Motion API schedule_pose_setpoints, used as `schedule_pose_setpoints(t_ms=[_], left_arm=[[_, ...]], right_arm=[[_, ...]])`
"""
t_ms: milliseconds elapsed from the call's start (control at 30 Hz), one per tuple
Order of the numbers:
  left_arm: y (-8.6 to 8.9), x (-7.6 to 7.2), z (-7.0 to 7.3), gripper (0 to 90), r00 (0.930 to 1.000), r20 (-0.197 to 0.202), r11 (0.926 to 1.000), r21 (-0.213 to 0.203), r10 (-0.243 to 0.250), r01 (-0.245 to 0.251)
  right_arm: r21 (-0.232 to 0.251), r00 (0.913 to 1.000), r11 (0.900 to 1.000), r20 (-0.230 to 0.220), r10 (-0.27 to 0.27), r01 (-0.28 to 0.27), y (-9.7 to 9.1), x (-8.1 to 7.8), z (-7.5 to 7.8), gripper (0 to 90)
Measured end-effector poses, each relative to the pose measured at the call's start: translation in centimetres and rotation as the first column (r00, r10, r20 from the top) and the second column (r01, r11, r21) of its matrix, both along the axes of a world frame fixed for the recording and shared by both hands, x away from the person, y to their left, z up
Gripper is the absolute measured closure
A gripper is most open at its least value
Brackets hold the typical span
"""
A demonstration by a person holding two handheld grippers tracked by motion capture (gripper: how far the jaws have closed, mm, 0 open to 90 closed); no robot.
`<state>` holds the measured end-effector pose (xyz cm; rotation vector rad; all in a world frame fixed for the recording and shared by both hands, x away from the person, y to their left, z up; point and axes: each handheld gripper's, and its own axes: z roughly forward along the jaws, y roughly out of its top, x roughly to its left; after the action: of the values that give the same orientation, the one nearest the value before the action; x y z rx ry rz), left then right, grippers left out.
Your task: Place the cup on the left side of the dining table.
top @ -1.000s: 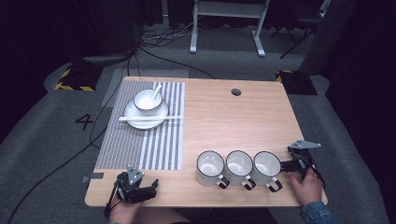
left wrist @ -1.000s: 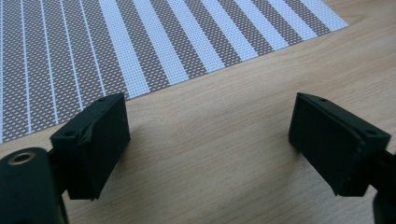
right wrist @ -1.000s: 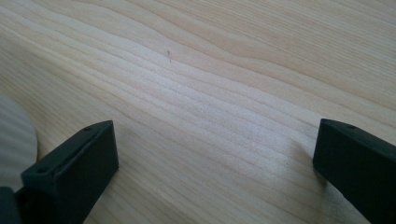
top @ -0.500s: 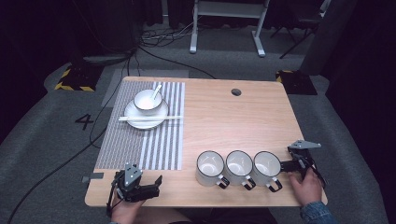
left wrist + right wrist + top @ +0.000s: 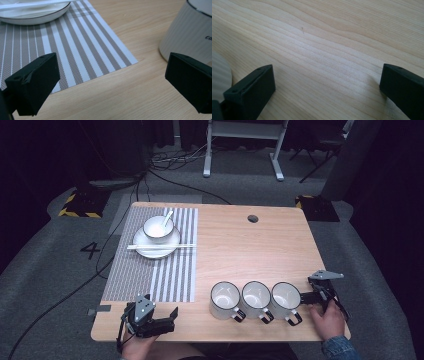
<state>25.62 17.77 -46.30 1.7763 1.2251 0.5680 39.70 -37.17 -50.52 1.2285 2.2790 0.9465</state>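
Three white mugs stand in a row near the table's front right: left mug (image 5: 225, 299), middle mug (image 5: 256, 296), right mug (image 5: 285, 296). My right gripper (image 5: 306, 297) rests on the table just right of the right mug, open, with only bare wood between its jaws (image 5: 327, 85); a mug's edge (image 5: 219, 72) shows at its left. My left gripper (image 5: 172, 319) lies at the front left edge, open and holding nothing (image 5: 112, 82), beside the corner of the striped placemat (image 5: 82, 50). The left mug (image 5: 190, 32) stands ahead of it to the right.
On the striped placemat (image 5: 165, 275) at the back left sits a white plate (image 5: 142, 250) with a bowl (image 5: 158, 227), a spoon (image 5: 166, 216) and chopsticks (image 5: 160, 246) laid across. A round cable hole (image 5: 253, 218) is at the back.
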Motion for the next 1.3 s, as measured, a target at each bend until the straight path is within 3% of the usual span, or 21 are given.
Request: schedule_pose_setpoints(t_ms=[167, 300, 533, 833, 967, 1300], left_arm=[[-0.9, -0.2, 1.2, 0.0, 0.9988, 0.032, 0.9991, -0.019, -0.037, 0.037], [-2.0, -0.2, 2.1, 0.0, 0.9955, 0.055, 0.9969, -0.008, -0.077, 0.078], [-4.0, 0.3, 3.0, 0.0, 0.9877, 0.059, 0.9895, 0.002, -0.145, 0.145], [-5.9, 1.1, 3.7, 0.0, 0.9790, 0.065, 0.9811, 0.003, -0.193, 0.194], [-7.2, 1.7, 3.9, 0.0, 0.9688, 0.064, 0.9708, 0.002, -0.240, 0.240], [-9.2, 2.5, 3.6, 0.0, 0.9510, 0.048, 0.9515, -0.023, -0.306, 0.307]], right_arm=[[0.000, 1.0000, 1.0000, 0.000, 0.000, 0.000, 0.0, 0.0, 0.0, 0.2], [0.000, 1.0000, 1.0000, 0.000, 0.000, 0.000, 0.0, 0.0, 0.0, 0.2], [0.000, 1.0000, 1.0000, 0.000, 0.000, 0.000, 0.0, 0.0, 0.0, 0.2], [0.000, 1.0000, 1.0000, 0.000, 0.000, 0.000, 0.0, 0.0, 0.0, 0.2], [0.000, 1.0000, 1.0000, 0.000, 0.000, 0.000, 0.0, 0.0, 0.0, 0.2], [0.001, 1.0000, 1.0000, 0.000, -0.001, 0.001, 0.0, 0.0, 0.0, 0.2]])
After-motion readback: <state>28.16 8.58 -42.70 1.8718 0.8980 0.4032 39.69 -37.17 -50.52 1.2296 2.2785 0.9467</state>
